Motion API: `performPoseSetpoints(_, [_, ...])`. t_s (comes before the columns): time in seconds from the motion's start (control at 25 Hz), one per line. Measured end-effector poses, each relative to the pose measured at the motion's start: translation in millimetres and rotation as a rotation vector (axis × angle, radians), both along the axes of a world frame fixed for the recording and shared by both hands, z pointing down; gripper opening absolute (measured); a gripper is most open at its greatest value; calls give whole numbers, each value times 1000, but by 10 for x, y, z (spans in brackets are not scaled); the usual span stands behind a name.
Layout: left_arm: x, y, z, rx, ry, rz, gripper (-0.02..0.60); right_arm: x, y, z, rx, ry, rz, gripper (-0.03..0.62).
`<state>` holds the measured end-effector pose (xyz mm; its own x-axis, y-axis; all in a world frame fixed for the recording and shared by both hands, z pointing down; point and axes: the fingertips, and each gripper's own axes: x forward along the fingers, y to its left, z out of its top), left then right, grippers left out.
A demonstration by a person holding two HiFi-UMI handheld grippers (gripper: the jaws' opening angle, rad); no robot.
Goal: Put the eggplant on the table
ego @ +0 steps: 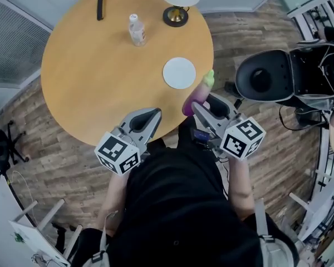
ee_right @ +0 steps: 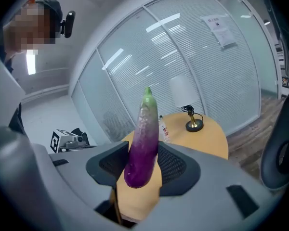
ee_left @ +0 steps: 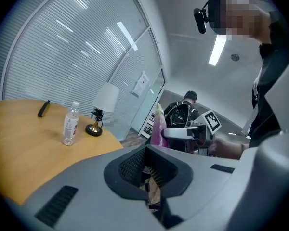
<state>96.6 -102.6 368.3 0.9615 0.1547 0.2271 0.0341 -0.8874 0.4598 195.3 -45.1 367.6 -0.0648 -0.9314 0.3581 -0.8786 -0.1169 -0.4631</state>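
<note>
The right gripper (ee_right: pixel 144 161) is clamped on the glossy purple eggplant with a green tip (ee_right: pixel 143 141). It stands upright between the pads, tip rising past them, by the near rim of the round yellow wooden table (ego: pixel 100 82). The left gripper (ee_left: pixel 145 168) has its jaws drawn together, empty.

Being held in the right gripper (ee_right: pixel 143 160), jaws pressing on both sides of the eggplant (ee_right: pixel 143 138) near its blunt, deep-purple end. Standing almost upright, leaning slightly, fading to pale lilac and ending in a green tip uppermost. Hanging raised at the near rim of the round, pale-wood table (ego: pixel 100 82).
</note>
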Motion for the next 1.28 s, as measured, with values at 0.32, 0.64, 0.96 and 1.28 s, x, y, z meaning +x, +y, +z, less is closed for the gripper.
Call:
performPoseSetpoints(0.32, [391,-76,-50,-11,-14,-171,12,548,-374,205,-111,-18,-176,193])
performPoseSetpoints(0.64, [721,-31,-6,-13,-46,-321,12,823,-557,665,-245,-30,-370,193])
performPoseSetpoints(0.96, [945,92,99,-63,-60,-514,12,996,-729,1202,-400,-44,-557,192])
performPoseSetpoints(1.28, [1049,298,255,-123,-101,-595,12,914,-844,1681,-515,-6,-698,192])
